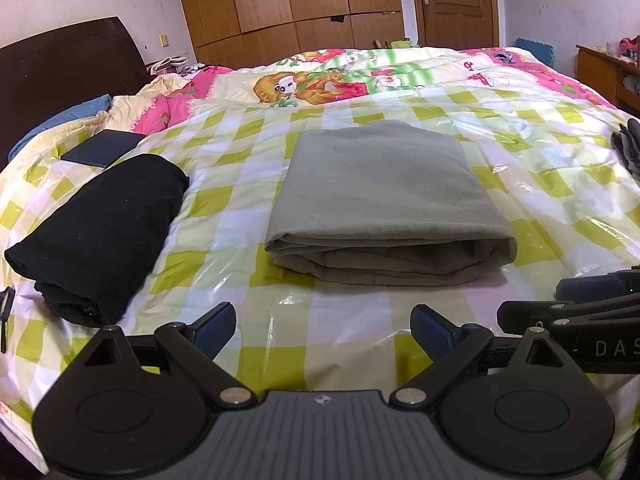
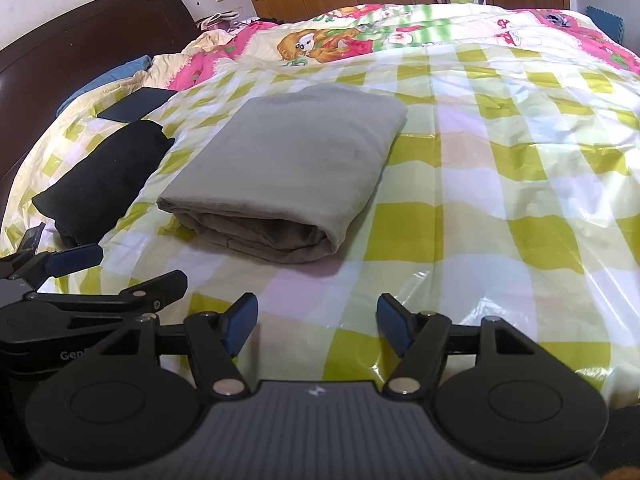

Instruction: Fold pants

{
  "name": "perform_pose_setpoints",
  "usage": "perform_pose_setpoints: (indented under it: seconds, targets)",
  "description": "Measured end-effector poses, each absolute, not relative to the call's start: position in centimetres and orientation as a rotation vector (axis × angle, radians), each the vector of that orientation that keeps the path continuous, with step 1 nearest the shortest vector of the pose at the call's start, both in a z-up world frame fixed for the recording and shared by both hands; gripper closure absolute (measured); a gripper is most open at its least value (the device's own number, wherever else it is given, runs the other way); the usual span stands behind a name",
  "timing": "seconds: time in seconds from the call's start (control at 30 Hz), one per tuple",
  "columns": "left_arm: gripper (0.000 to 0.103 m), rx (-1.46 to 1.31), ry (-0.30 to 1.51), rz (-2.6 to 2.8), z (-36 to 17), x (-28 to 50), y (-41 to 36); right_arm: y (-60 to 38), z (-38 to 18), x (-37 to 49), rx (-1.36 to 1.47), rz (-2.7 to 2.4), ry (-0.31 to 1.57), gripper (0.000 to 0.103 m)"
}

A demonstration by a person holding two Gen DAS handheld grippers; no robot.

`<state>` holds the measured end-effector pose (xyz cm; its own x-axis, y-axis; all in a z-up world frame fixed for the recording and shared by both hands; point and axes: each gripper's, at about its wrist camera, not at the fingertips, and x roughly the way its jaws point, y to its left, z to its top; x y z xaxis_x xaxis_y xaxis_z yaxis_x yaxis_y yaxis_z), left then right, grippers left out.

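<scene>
The grey-green pants [image 1: 384, 200] lie folded into a neat rectangle on the checkered plastic sheet [image 1: 540, 200], beside black folded pants [image 1: 96, 232]. Both the left hand-held gripper [image 1: 323, 330] and right hand-held gripper [image 2: 318, 322] hover near the grey-green pants, released and empty, so folding looks finished.

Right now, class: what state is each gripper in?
Left gripper: open, holding nothing, short of the folded grey-green pants.
Right gripper: open, holding nothing, over the checked plastic sheet.
</scene>
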<state>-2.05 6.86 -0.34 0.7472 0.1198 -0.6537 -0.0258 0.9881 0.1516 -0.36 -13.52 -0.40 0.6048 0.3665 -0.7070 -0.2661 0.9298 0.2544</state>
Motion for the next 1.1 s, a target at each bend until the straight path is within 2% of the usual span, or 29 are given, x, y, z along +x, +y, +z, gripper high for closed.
perform_pose_setpoints:
  seconds: [1.1]
  targets:
    - [0.000, 0.137, 0.714, 0.083, 0.12, -2.29, 7.03, -13.63, -0.09, -0.58, 0.118, 0.374, 0.831, 0.035]
